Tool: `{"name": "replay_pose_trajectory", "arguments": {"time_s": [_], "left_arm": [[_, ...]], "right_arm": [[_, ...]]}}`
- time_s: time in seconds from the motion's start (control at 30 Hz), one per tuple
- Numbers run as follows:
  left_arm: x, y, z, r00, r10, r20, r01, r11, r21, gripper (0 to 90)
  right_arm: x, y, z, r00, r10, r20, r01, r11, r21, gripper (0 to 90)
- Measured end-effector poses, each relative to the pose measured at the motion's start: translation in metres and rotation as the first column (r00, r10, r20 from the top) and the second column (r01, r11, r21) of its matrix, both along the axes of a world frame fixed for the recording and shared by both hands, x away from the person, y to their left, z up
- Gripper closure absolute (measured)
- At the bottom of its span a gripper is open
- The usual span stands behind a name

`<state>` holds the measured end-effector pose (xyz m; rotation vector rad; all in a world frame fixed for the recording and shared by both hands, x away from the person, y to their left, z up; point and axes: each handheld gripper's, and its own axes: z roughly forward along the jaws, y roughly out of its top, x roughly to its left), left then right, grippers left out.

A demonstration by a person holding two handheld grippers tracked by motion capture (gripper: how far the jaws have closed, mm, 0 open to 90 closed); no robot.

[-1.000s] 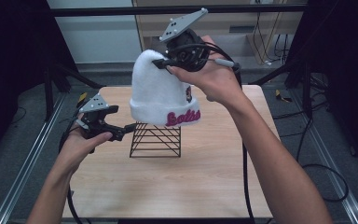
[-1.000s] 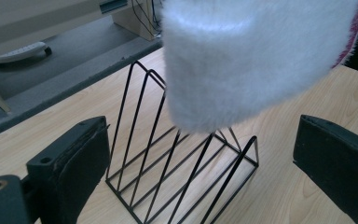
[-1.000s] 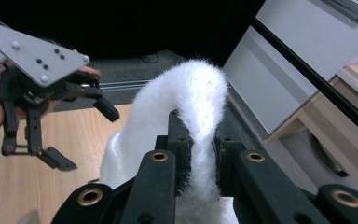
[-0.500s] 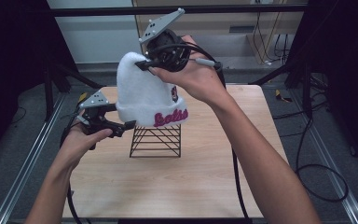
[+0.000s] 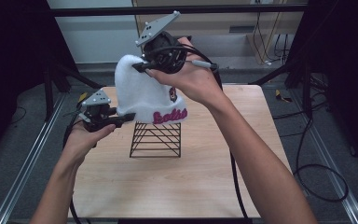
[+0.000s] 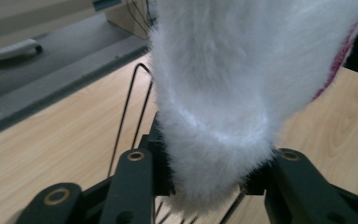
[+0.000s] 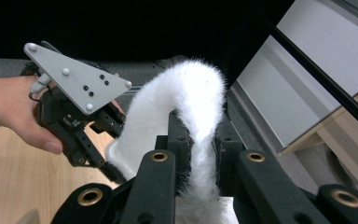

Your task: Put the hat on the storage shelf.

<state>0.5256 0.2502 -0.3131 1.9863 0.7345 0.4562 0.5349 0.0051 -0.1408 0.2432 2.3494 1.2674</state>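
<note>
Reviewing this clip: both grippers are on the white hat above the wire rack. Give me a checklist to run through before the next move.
1. Right gripper pinches the top of the white hat: ok.
2. Left gripper, whose jaws have just been closing, clamps the hat's cuff: ok.
3. Hat lifted free of the wire rack: cannot tell; the cuff hangs at its top edge.
4. Rack upright on the table: ok.
5. Cables clear of the rack: ok.

Both forearms are bare, with no sleeves. The left gripper [image 5: 123,119] and right gripper [image 5: 140,68] are black, each topped by a grey three-cornered plate studded with small pale knobs and dark screws. Brass-coloured pivot rings mark the black jaw arms, and a black cable [image 5: 235,182] trails back from the right gripper.
</note>
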Motion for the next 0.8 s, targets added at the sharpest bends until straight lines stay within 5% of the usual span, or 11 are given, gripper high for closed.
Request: {"name": "replay_pose_trajectory", "arguments": {"time_s": [0.2,0.8], "left_arm": [[-0.006,0.0,0.004,0.9987,0.03,0.041,-0.03,0.9994,0.014,67.1],[-0.002,-0.005,-0.002,0.9969,0.07,0.036,-0.071,0.9971,0.026,66.8]], "right_arm": [[-0.001,-0.007,-0.001,0.9999,-0.011,0.0,0.011,0.9999,0.008,81.2],[0.02,-0.024,-0.021,0.9973,-0.066,-0.033,0.066,0.9978,0.003,80.7]]}}
